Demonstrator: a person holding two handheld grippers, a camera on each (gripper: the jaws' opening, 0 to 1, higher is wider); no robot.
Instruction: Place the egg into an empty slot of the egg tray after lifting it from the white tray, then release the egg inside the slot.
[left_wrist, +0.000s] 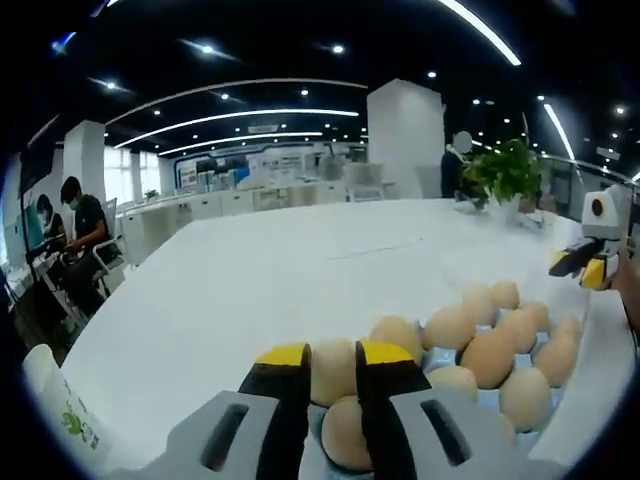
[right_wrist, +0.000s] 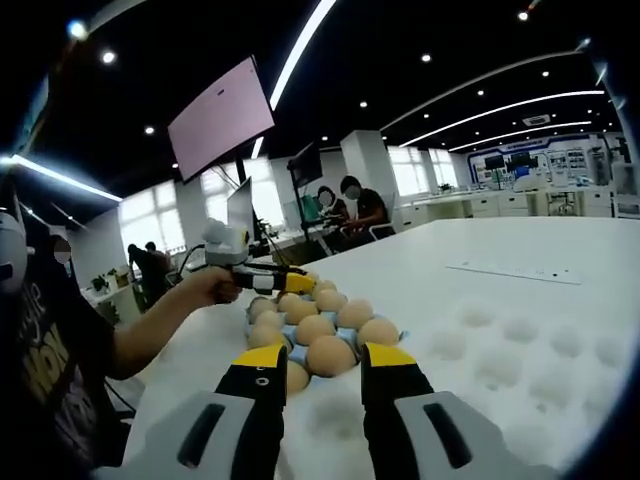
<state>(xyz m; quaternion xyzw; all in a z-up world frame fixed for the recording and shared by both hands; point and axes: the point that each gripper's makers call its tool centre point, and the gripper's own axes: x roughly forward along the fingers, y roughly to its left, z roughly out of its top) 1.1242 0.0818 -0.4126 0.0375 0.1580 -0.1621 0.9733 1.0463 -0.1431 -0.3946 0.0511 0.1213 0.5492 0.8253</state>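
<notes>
My left gripper (left_wrist: 333, 362) hangs low over the blue egg tray (left_wrist: 441, 360), shut on a pale egg (left_wrist: 333, 378) that fills the gap between its yellow-tipped jaws. Several brown eggs (left_wrist: 490, 355) sit in the tray's slots. In the right gripper view the left gripper (right_wrist: 292, 283), held by a hand, hovers over the far end of the blue egg tray (right_wrist: 286, 343). My right gripper (right_wrist: 325, 365) stands open with nothing in it, above the white tray (right_wrist: 500, 340), whose dimples lie bare. The right gripper (left_wrist: 575, 262) also enters the left gripper view beyond the eggs.
The trays rest on a wide white table (left_wrist: 260, 280). A potted plant (left_wrist: 505, 170) stands at its far edge, and a packet (left_wrist: 60, 410) lies near the left edge. A sheet of paper (right_wrist: 510, 272) lies beyond the white tray. People sit at desks (left_wrist: 80, 225).
</notes>
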